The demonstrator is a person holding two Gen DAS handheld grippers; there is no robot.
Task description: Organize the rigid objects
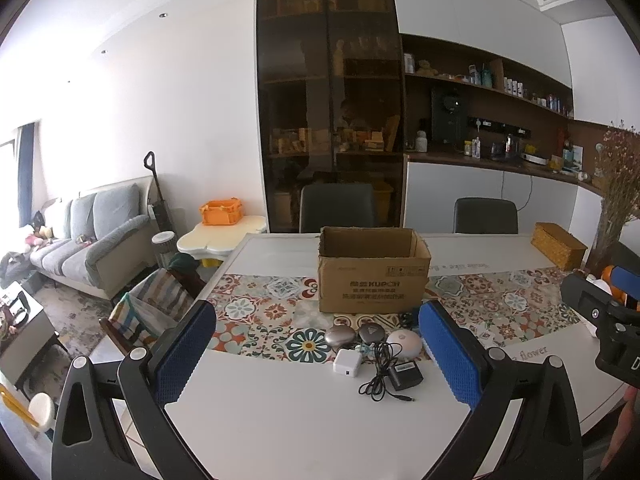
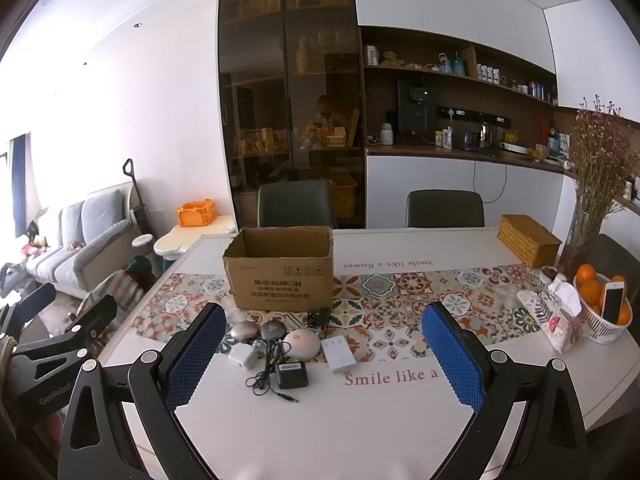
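Note:
An open cardboard box [image 1: 374, 270] stands on the table's patterned runner; it also shows in the right wrist view [image 2: 282, 270]. In front of it lie small rigid items: a silver oval case [image 1: 339, 336], a dark round case [image 1: 371, 333], a white round device [image 1: 404, 342], a white charger cube [image 1: 347, 363], a black adapter with its cable [image 1: 405, 375] and a white flat box [image 2: 338, 354]. My left gripper [image 1: 318, 354] is open and empty above the table's near edge. My right gripper [image 2: 324, 354] is open and empty, to the right of the items.
A woven box [image 2: 528, 240], a vase of dried flowers [image 2: 596, 184], a tissue pack [image 2: 552, 316] and a basket of oranges with a phone [image 2: 604, 304] sit at the table's right. Two dark chairs [image 2: 296, 202] stand behind it. A sofa [image 1: 88, 240] is at left.

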